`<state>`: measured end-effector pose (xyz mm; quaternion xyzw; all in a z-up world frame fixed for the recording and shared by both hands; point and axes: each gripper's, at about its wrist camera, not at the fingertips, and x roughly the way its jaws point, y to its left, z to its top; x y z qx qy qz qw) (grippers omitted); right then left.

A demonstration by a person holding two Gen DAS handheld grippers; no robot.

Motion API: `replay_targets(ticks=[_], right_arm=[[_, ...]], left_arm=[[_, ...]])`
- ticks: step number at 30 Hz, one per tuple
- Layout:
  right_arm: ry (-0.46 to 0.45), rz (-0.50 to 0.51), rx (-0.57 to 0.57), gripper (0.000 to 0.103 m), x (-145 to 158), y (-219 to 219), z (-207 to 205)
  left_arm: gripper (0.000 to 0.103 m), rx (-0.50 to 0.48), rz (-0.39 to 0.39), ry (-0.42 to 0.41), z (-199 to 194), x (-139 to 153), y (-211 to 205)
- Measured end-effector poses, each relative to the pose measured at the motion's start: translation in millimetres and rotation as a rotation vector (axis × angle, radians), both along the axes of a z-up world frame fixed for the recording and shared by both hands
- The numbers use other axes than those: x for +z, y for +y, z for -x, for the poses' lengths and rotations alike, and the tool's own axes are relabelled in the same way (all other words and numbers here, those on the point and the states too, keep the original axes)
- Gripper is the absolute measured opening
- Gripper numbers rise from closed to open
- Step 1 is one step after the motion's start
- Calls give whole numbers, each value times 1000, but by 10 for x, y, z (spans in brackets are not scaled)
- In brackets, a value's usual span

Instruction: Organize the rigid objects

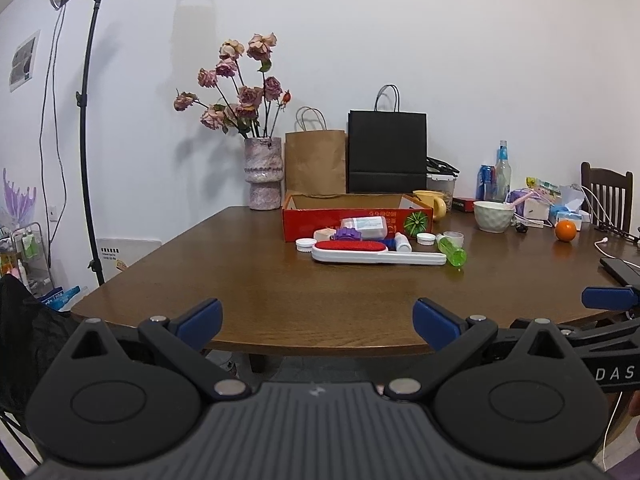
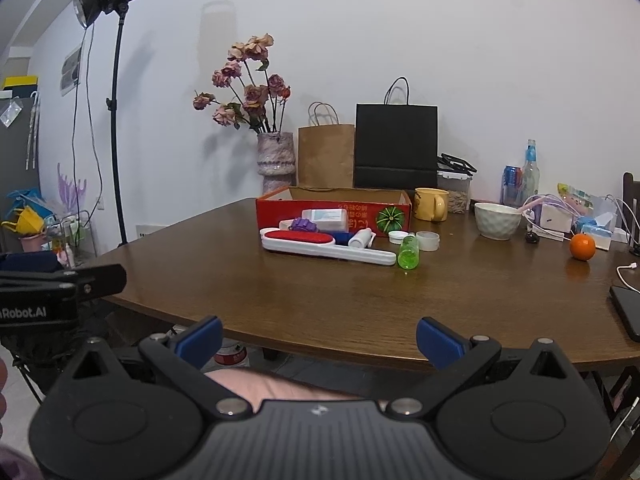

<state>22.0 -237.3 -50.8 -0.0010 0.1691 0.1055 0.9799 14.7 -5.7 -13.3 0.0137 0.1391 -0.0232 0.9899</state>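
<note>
Both grippers hang off the near edge of the wooden table [image 1: 248, 280], nothing in either. Left gripper [image 1: 318, 320]: blue pads spread wide, empty. Right gripper [image 2: 319, 338]: same, wide apart, empty.

Task items sit clustered mid-table, at 12 o'clock from both grippers, well apart from them. Red cardboard box [image 1: 348, 216], open top, at the back of the cluster. In front of it the red-and-white lint brush [image 1: 360, 251] lies flat, handle toward 3 o'clock. Green tube [image 1: 452, 251] lies touching the handle's end. White caps [image 1: 306, 245] flank the brush; purple gear-like piece [image 1: 347, 234], clear plastic case [image 1: 366, 226] and white small bottle [image 1: 401, 242] sit btwn brush and box.

Orange [image 2: 582, 247] at 2 o'clock, well apart from the cluster. White bowl [image 2: 497, 220] and yellow mug [image 2: 430, 204] at 1 o'clock.
</note>
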Motion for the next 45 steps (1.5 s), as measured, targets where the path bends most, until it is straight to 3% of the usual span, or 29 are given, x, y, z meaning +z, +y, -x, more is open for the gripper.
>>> replay_targets(ticks=[17,22,28,33,36,38,39,43,45], right_arm=[[-15,-16,-7,103,-53,-8,-18],[-14,-28,-18,103,-70,2,-149],[12,-30,-3,103,-82,11,-553],[22,-51,-24,103,-93,-75,-1044],[-4,-64,8,103,-80,-162,-1333],[66,-66,33,103,-28,-213,-1605],[92,-71,22,101,-10,-234,-1711],[176,-116,17,68,-24,-364,-2246],[206,-126,43,58,-72,-401,-2486]], left_arm=[[103,5,-3,19,-65,-48,-21],[103,27,2,-13,-174,-69,48],[103,9,54,6,-606,-35,132],[103,13,24,-25,-1055,-57,107],[103,-29,40,8,-1393,-51,98],[103,-59,44,54,-1646,-41,83],[103,-72,50,75,-1776,-31,81],[103,-101,78,157,-2331,-21,89],[103,-137,82,171,-2570,-37,83]])
